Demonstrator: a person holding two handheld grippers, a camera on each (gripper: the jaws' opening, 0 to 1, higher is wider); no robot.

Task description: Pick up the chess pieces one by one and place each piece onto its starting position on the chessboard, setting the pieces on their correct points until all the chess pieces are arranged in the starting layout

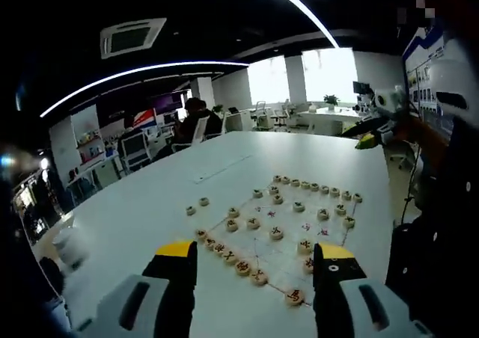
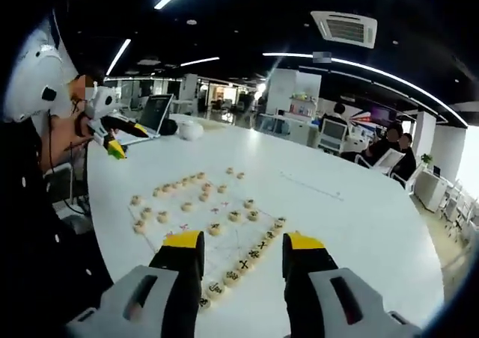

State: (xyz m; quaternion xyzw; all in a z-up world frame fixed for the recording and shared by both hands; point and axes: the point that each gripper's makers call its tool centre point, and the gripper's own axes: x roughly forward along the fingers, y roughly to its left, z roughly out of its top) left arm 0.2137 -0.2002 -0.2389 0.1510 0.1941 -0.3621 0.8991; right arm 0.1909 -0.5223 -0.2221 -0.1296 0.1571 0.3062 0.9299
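Both grippers hover over the white table (image 1: 150,196) with jaws spread, holding nothing — left gripper (image 1: 258,262), right gripper (image 2: 241,252). The board (image 1: 288,237) lies ahead at about 12 o'clock, most pieces (image 1: 276,233) already on it; two strays (image 1: 197,206) sit off it near 10 o'clock. These look like small, light, hard discs — likely slippery, so pinch one across its rim, squarely.
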